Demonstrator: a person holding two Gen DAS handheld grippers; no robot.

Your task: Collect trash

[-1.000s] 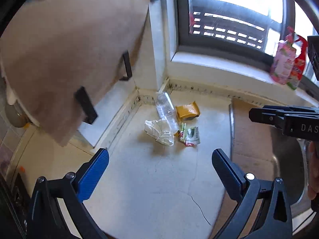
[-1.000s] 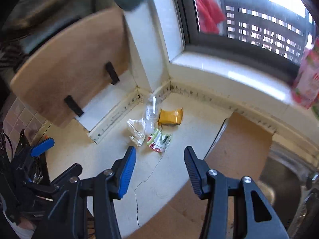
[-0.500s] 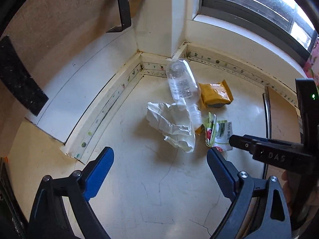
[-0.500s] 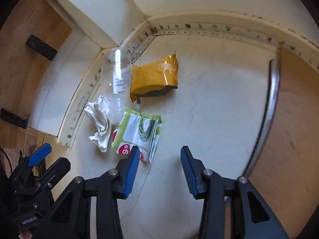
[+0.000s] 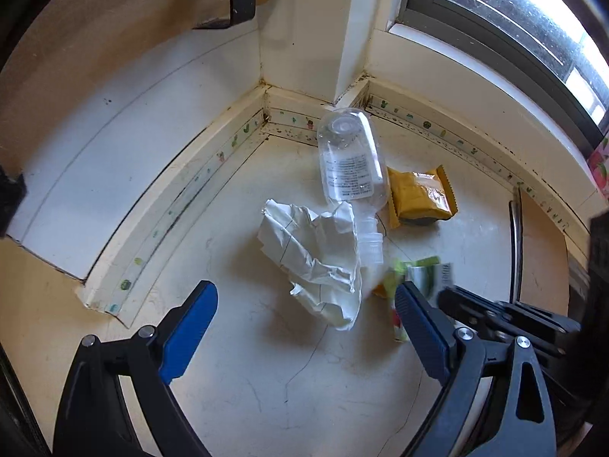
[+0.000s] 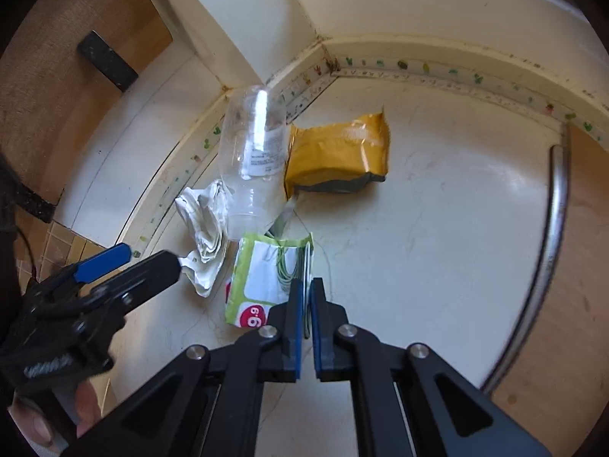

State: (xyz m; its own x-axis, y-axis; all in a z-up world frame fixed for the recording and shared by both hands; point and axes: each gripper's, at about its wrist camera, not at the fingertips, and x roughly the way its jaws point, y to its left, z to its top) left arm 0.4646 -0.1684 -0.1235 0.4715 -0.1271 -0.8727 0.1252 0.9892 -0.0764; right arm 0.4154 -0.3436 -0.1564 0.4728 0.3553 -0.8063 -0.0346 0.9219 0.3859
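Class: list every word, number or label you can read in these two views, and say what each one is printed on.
"9.9", seen upside down: red circle on the green wrapper.
Bottle label: print too small to read.
Lettering on the left tongs body: blurred, unreadable.
Yellow packet: no text visible.

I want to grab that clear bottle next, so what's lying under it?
The clear bottle lies across the crumpled white paper; its neck end reaches the green and white wrapper. The yellow packet lies beside it. Anything beneath its body is hidden.
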